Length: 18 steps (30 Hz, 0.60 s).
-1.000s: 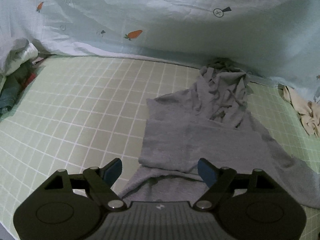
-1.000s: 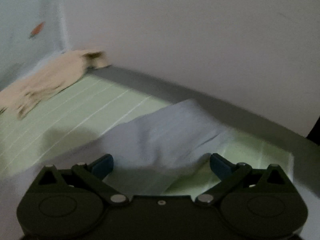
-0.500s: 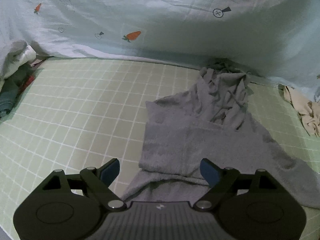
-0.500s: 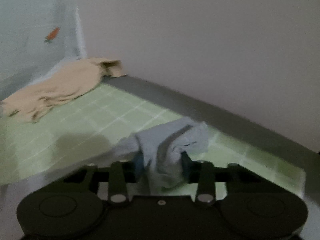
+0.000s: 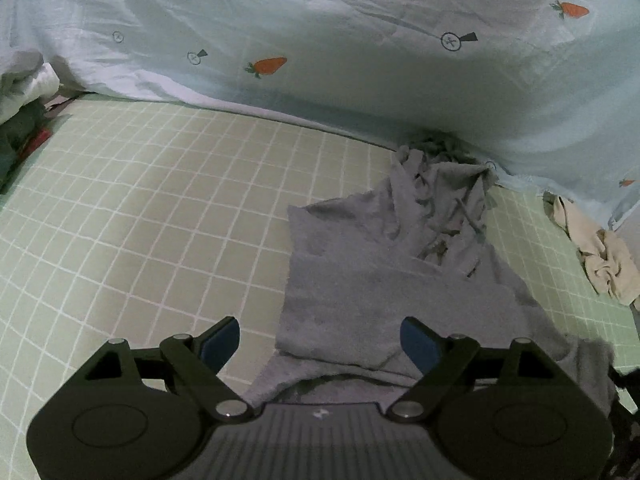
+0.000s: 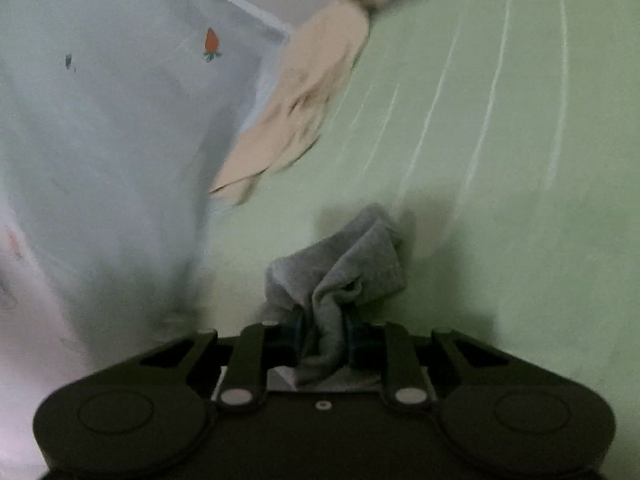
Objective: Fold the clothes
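Note:
A grey hooded top [image 5: 384, 280] lies on the green checked sheet [image 5: 160, 208], its hood bunched toward the back under the quilt edge. In the left wrist view my left gripper [image 5: 320, 340] hovers open just above the top's near hem, nothing between its blue pads. In the right wrist view my right gripper [image 6: 322, 330] is closing on a bunched piece of the grey top [image 6: 344, 264], and the cloth is pinched between the pads and lifted off the sheet. The view is blurred by motion.
A pale blue quilt with carrot prints [image 5: 360, 48] is heaped along the back of the bed. A beige garment [image 5: 600, 252] lies crumpled at the right edge, also seen as beige cloth [image 6: 304, 92]. Dark and white clothes [image 5: 20, 120] are piled at far left.
My right gripper went from wide open over flat grey cloth to clamped on a bunch of it, then swung and rolled with the cloth. My left gripper drifted slightly and stayed open.

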Tool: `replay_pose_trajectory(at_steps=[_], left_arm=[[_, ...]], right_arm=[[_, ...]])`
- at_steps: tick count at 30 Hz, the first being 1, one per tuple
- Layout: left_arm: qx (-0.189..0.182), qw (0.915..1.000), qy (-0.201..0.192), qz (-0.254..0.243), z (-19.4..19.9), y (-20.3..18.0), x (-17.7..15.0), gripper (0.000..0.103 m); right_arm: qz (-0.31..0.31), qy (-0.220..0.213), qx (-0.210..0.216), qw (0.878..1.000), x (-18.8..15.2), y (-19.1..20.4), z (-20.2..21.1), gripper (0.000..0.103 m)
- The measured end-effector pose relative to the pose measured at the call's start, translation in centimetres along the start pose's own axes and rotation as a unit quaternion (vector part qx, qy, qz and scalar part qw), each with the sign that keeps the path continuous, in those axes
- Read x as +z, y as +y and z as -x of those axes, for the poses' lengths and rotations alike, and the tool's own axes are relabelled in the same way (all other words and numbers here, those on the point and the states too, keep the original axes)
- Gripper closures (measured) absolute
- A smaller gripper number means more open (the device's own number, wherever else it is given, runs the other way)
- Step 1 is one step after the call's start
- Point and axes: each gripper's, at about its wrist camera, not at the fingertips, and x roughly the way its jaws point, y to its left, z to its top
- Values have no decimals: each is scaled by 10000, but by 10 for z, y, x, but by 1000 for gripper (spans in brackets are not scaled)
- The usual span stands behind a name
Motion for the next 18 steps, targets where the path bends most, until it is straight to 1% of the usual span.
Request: replay_pose_trajectory(at_steps=[2,3,4,8,10,11,13,16,17,18], left_arm=[[-11,10000,-50,46,1,6,1,15],[-18,9999,-66,81,2,8,1,15],[-25,9999,-81,119,2,11,2,15],[-51,9996,-95,243,2,19,2,15],[-58,9996,-82,272,2,21,0,15],[-61,9995,-75,285,1,22,-1,15],[-60,9995,-68,296,1,22,-2,15],[-41,9995,-57,310,0,23,-2,15],[-34,9995,-58,304,0,23,-2,15],[-28,9995,-61,295,1,22,-2,15]], right_arm=[[-600,233,487,9967,-17,5,-14,83],[-776,377,677,9940,-27,13,-22,83],[-802,512,786,9923,-36,22,-27,84],[-363,1226,1064,9861,-71,67,-52,84],[-114,1608,1163,9800,-91,87,-64,84],[34,1793,1177,9767,-103,94,-69,84],[366,2101,961,9723,-121,102,-80,84],[857,2548,623,9612,-149,112,-96,83],[972,2646,456,9584,-152,111,-102,83],[1059,2652,448,9573,-153,112,-104,84]])
